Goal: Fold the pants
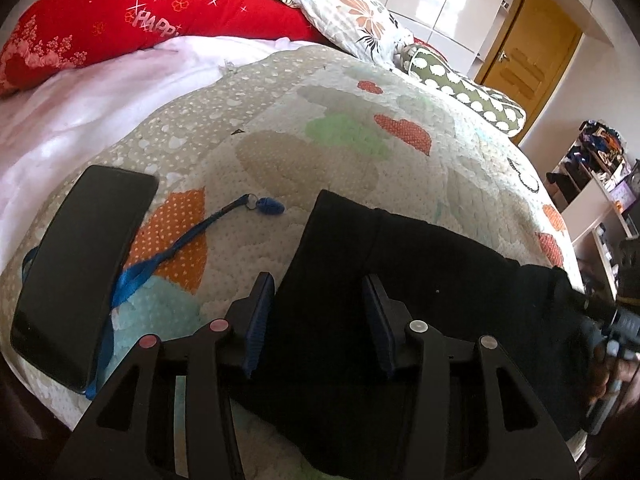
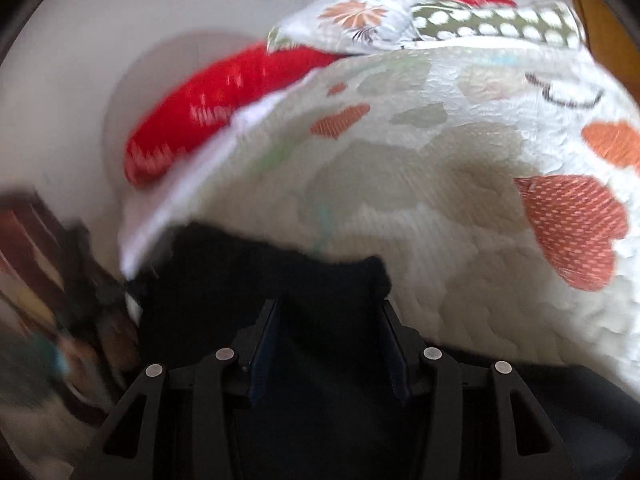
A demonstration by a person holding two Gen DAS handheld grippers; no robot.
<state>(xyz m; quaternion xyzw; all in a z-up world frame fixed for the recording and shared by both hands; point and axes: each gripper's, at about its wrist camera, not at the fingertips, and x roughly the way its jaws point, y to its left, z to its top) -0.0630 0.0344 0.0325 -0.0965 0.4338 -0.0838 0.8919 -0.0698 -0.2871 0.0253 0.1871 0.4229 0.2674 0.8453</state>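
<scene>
Black pants [image 1: 400, 280] lie on the quilted bed cover [image 1: 320, 128], spread from the centre toward the right edge. My left gripper [image 1: 318, 292] is open, its jaws standing wide apart just above the near part of the pants. In the right wrist view, which is motion-blurred, the pants [image 2: 280, 280] lie under my right gripper [image 2: 330, 312], which is open with dark fabric between and below its fingers. The right gripper and the hand on it also show at the right edge of the left wrist view [image 1: 616, 320].
A black phone [image 1: 80, 268] and a blue lanyard with a fob [image 1: 180, 248] lie on the quilt left of the pants. A red pillow [image 1: 120, 20] and floral pillows [image 1: 352, 12] sit at the head. Shelves [image 1: 592, 184] stand right of the bed.
</scene>
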